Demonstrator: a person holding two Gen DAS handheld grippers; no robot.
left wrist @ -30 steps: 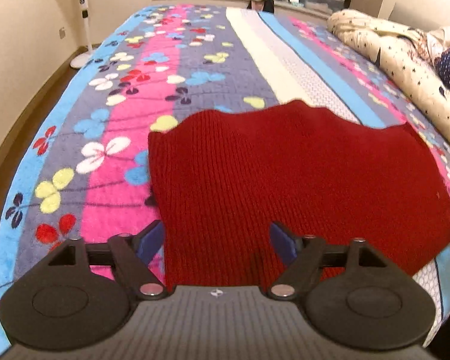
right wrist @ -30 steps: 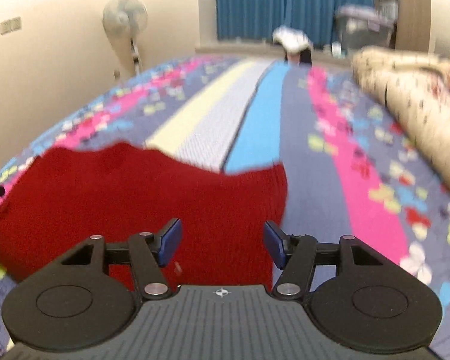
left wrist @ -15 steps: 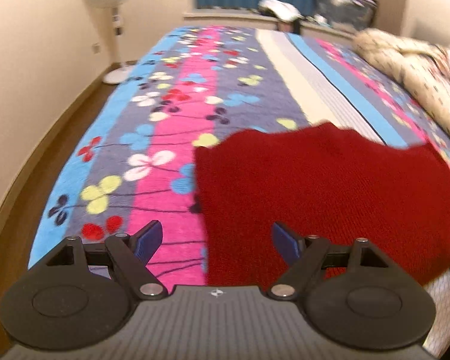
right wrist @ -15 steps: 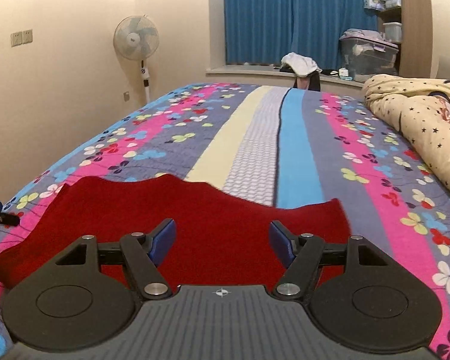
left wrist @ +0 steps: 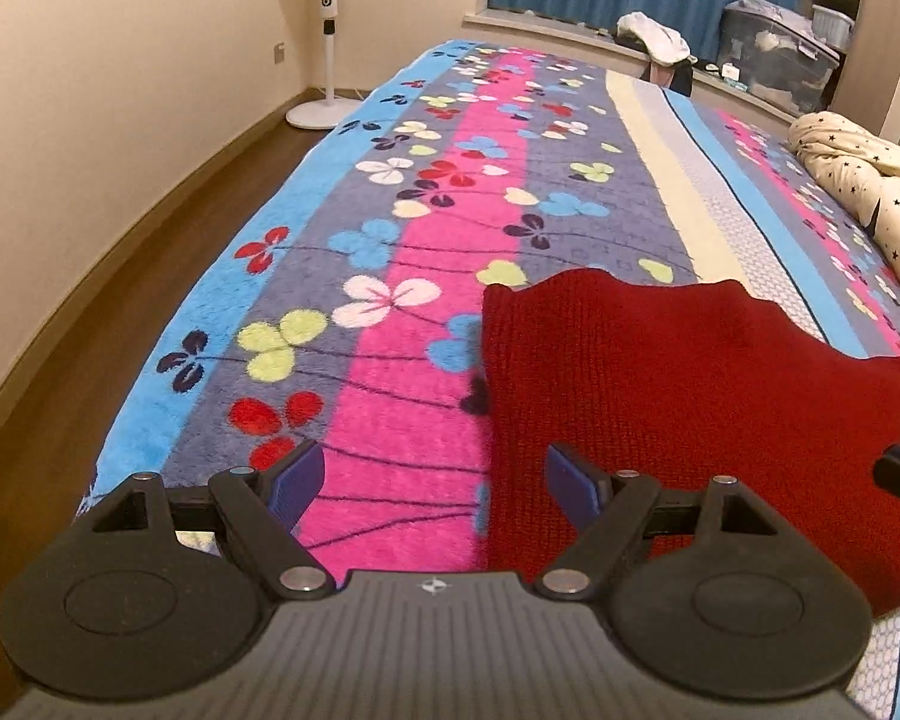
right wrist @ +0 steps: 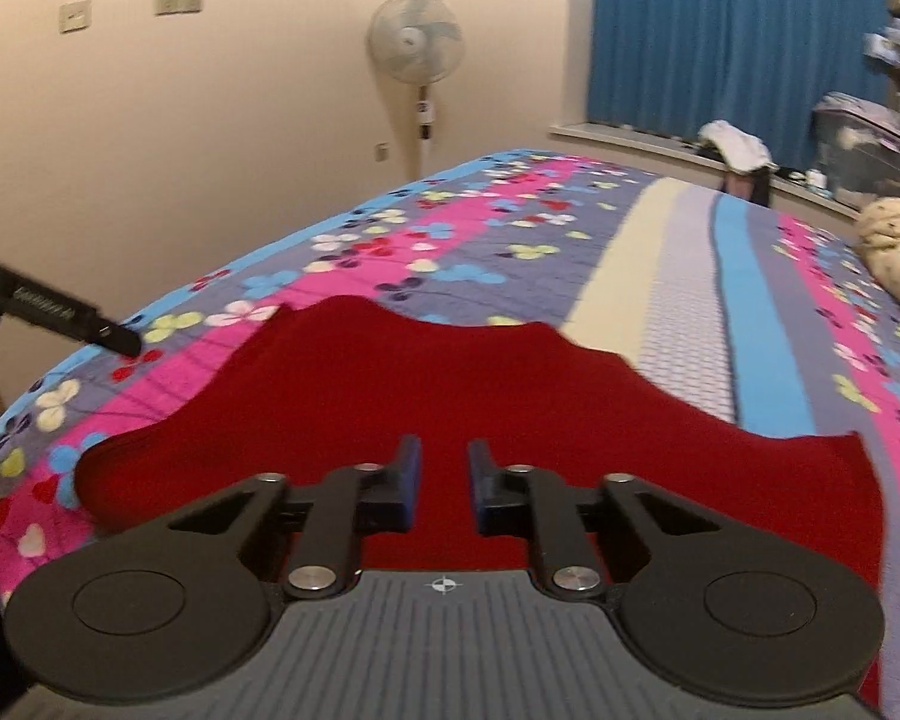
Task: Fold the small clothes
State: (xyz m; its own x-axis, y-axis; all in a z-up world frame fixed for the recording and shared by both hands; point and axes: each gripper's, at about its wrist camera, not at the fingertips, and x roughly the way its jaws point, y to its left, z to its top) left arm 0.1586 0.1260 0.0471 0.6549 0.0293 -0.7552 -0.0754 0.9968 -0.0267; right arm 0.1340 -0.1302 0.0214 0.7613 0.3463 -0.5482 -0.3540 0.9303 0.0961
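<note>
A bed [left wrist: 510,138] fills both views, its plush fleece cover striped lengthwise in blue, grey, pink and cream and scattered with clover-like flowers. On it, lower right in the left wrist view and lower centre in the right wrist view, lies a red knitted garment [left wrist: 690,396], ribbed, flat and roughly rectangular, its far edge wavy. A rolled cream quilt [left wrist: 870,192] printed with dark stars bulges at the right edge of the frame. Blue curtains [right wrist: 732,36] hang in heavy pleats at the top right, over a pale sill. A white pedestal fan [right wrist: 417,45] with a round wire cage stands against the smooth cream wall, upper centre. The left gripper [left wrist: 432,480], matte black with blue pads, stands with jaws spread wide above the garment's left edge, the left pad over pink fleece, the right over red knit. The right gripper [right wrist: 444,474] has just been closing; its jaws sit close together with a narrow gap, nothing visibly pinched, red knit showing beyond them.
</note>
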